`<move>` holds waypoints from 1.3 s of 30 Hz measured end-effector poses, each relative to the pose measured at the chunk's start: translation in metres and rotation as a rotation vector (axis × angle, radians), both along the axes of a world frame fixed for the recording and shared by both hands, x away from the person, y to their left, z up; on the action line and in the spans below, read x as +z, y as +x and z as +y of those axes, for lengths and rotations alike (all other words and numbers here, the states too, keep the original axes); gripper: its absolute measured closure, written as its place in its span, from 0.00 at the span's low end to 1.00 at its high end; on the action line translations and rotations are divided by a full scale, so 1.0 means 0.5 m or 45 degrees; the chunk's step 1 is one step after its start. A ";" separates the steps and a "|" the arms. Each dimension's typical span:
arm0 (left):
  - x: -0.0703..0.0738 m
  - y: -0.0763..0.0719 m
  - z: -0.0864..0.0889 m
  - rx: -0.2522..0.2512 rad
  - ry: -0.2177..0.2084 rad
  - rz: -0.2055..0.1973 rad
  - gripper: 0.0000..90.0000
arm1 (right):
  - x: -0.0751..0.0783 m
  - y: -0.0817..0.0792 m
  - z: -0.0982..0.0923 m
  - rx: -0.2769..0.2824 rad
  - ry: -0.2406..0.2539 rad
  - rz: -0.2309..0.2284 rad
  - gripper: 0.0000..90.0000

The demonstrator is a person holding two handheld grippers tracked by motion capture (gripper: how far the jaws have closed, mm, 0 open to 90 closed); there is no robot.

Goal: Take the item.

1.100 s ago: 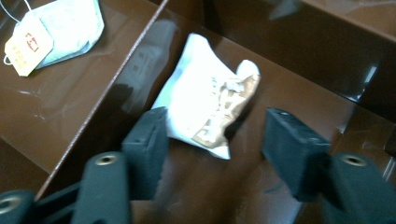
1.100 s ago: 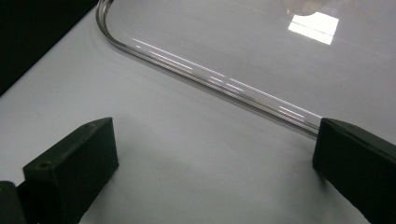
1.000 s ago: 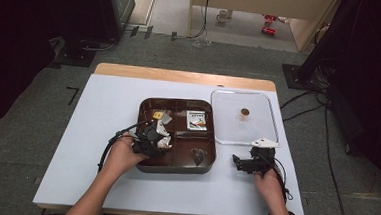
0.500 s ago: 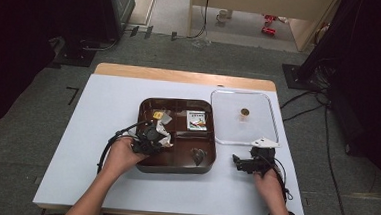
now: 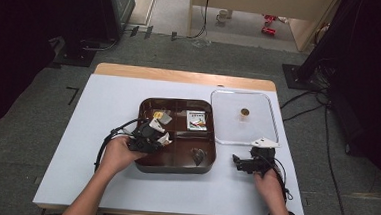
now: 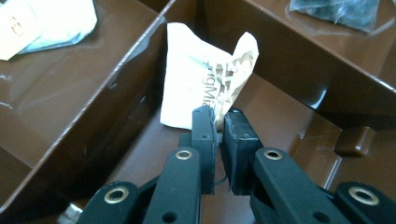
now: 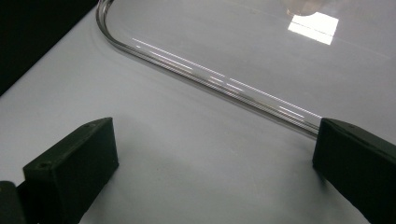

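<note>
A brown compartment tray [image 5: 174, 168] sits mid-table. My left gripper [image 5: 160, 138] reaches into its lower left compartment [image 6: 289, 116] and is shut on the bottom edge of a crumpled white paper packet [image 6: 201, 79] with printed lettering. The packet [image 5: 166, 140] stands up from the pinch against the divider wall. My right gripper [image 5: 236, 161] rests low over the white table, right of the tray. In its own view its jaws stand wide open [image 7: 215, 154] with nothing between them, just short of the clear lid's rim [image 7: 210, 79].
A clear plastic lid [image 5: 244, 131] lies right of the tray with a small round brown thing [image 5: 245, 111] on it. Other tray compartments hold a printed packet [image 5: 196, 120], pale packets [image 5: 160, 116] and a dark wrapped item [image 5: 198, 155]. The white table [image 5: 103, 107] stretches to the left.
</note>
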State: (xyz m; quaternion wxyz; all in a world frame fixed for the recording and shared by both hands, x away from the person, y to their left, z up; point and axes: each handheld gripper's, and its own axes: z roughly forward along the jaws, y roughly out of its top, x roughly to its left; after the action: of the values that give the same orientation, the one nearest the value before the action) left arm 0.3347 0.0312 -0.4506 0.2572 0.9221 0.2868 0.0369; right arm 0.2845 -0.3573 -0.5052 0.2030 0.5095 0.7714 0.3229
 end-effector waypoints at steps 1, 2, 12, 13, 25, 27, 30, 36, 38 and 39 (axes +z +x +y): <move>0.002 0.000 0.003 0.001 -0.009 -0.003 0.94 | 0.000 0.000 0.000 0.000 0.000 0.000 0.00; 0.003 -0.001 0.005 0.003 -0.017 -0.005 0.94 | 0.000 0.000 0.000 0.000 0.000 0.000 0.00; 0.018 -0.001 0.025 0.008 -0.098 -0.012 0.94 | 0.000 0.000 0.000 0.000 0.000 0.000 0.00; 0.023 -0.002 0.032 0.016 -0.115 -0.014 0.94 | 0.000 0.000 0.000 0.000 0.000 0.001 0.00; 0.047 -0.002 0.072 0.069 -0.201 -0.029 0.94 | 0.000 0.000 0.000 0.000 0.003 0.003 0.00; 0.048 -0.002 0.074 0.071 -0.202 -0.032 0.94 | 0.000 0.000 0.000 0.000 0.002 0.003 0.00; 0.051 -0.002 0.080 0.076 -0.204 -0.038 0.94 | 0.000 0.000 0.000 0.000 0.003 0.003 0.00; 0.060 -0.002 0.094 0.087 -0.234 -0.048 0.94 | 0.000 0.000 0.000 0.000 0.003 0.003 0.00; 0.064 -0.001 0.100 0.094 -0.249 -0.051 0.94 | 0.000 0.000 0.000 0.000 0.003 0.003 0.00; 0.067 -0.001 0.108 0.107 -0.266 -0.053 0.94 | 0.000 0.000 0.000 0.000 0.003 0.003 0.00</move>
State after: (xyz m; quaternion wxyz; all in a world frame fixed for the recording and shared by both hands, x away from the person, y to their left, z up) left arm 0.3342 0.0851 -0.4172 0.3562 0.8764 0.3221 0.0366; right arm 0.2845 -0.3573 -0.5053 0.2016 0.5101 0.7712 0.3231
